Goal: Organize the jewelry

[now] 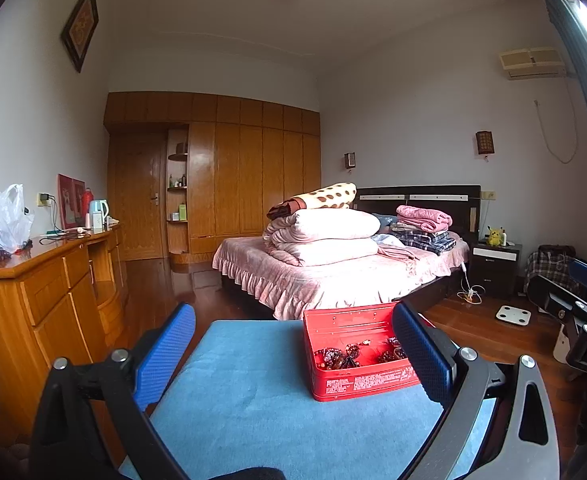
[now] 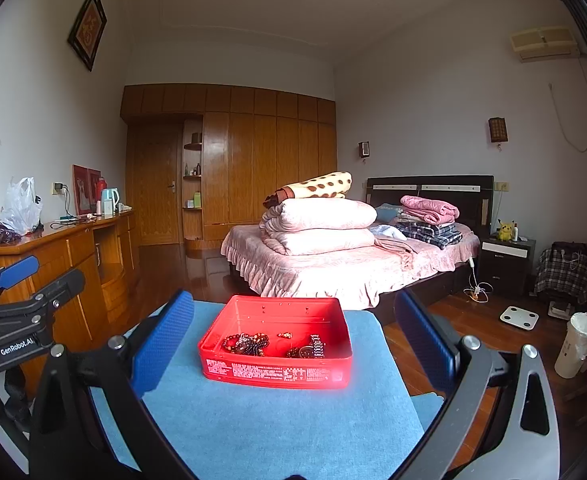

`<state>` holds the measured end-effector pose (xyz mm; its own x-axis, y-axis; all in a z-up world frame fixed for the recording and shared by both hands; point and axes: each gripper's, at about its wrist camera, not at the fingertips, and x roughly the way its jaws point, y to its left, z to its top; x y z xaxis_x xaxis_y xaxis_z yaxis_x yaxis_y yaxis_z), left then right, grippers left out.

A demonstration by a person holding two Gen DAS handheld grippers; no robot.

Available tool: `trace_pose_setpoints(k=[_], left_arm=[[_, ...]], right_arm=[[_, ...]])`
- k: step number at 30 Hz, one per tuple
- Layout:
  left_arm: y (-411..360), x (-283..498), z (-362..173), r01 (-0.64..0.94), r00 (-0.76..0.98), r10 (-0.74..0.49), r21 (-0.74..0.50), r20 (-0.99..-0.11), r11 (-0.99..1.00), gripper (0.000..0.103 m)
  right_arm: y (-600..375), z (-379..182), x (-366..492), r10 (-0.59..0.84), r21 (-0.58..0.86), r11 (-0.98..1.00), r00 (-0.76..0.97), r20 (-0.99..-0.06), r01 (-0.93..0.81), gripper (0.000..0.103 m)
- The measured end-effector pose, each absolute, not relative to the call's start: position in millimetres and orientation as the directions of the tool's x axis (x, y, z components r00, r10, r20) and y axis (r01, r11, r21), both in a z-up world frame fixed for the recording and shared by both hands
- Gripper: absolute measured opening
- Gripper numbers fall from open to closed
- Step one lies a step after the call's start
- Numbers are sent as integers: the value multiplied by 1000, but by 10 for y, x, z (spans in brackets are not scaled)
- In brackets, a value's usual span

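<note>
Nearest the cameras, the left gripper (image 1: pixel 293 354) and the right gripper (image 2: pixel 295 340) both stand with their blue-padded fingers spread wide and nothing between them, held level above a blue cloth-covered surface (image 2: pixel 277 420). On that cloth sits an open red tin (image 2: pixel 276 372), straight ahead of the right gripper and off to the right of the left one. The jewelry (image 2: pixel 273 345) lies inside it on the bottom: dark beaded bracelets bunched toward the left, a small amber piece in the middle, and a dark banded piece with more beads toward the right. No jewelry shows on the cloth outside the tin. So the pieces already lie gathered in the tin, which fits either a sorting just about to start or a gathering just completed; the pictures do not settle which. Beyond stand a bed (image 2: pixel 353 268) piled with folded bedding and a wooden wardrobe (image 2: pixel 253 160).
</note>
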<state>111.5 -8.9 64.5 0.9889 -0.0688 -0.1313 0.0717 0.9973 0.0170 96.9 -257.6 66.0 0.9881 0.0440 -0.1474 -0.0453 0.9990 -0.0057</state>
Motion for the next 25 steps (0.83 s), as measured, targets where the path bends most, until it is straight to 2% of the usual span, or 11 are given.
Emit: trace_pose_setpoints(k=[25], left_arm=[[-69, 1164, 615, 79, 986, -76, 18, -148, 997, 97]], right_arm=[[-2630, 621, 984, 36, -7, 999, 988, -153, -38, 98]])
